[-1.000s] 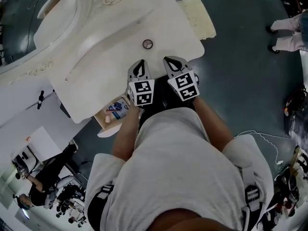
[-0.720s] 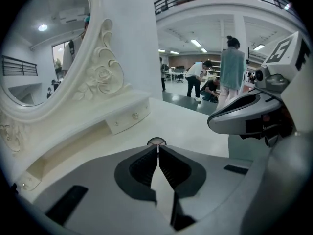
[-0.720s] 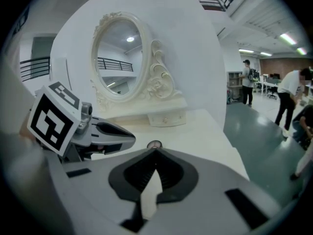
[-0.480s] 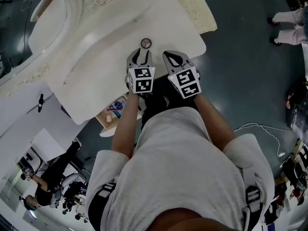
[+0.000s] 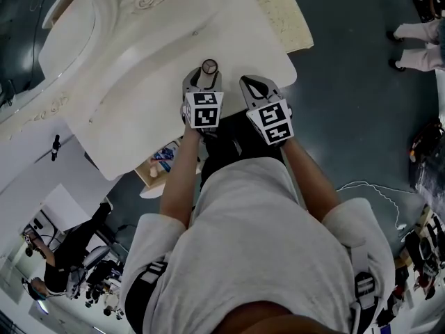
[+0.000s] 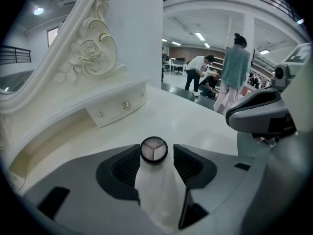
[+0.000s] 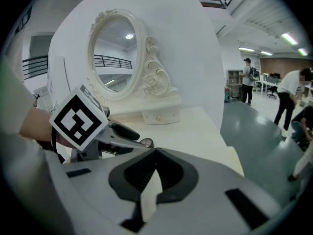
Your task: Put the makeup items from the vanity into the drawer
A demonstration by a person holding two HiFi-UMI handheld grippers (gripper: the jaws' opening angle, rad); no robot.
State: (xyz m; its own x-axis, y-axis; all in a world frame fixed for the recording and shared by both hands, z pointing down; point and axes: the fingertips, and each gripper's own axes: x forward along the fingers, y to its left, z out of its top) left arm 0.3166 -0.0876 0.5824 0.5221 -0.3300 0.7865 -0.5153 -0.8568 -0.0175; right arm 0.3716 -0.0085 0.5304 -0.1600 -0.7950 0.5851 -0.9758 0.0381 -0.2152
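Observation:
A small round compact with a dark rim and a three-part pale top lies on the white vanity top. My left gripper is open and its jaws have just been opening; the compact sits between the fingertips, and the ribbed pads stand a little off its rim on both sides. My right gripper hovers at the vanity's near edge, shut and empty, just right of the left one. In the right gripper view the jaws meet at the tips, and the left gripper and the compact show ahead.
Below the vanity's near edge an open drawer holds a blue-labelled item and other small things. An oval mirror in a carved frame stands at the back, with a small knobbed drawer below it. A beige stool stands beyond the vanity. People are in the hall behind.
The left gripper has moved forward and down over the vanity top and opened, so the compact now lies between its jaws. The right gripper has barely shifted.

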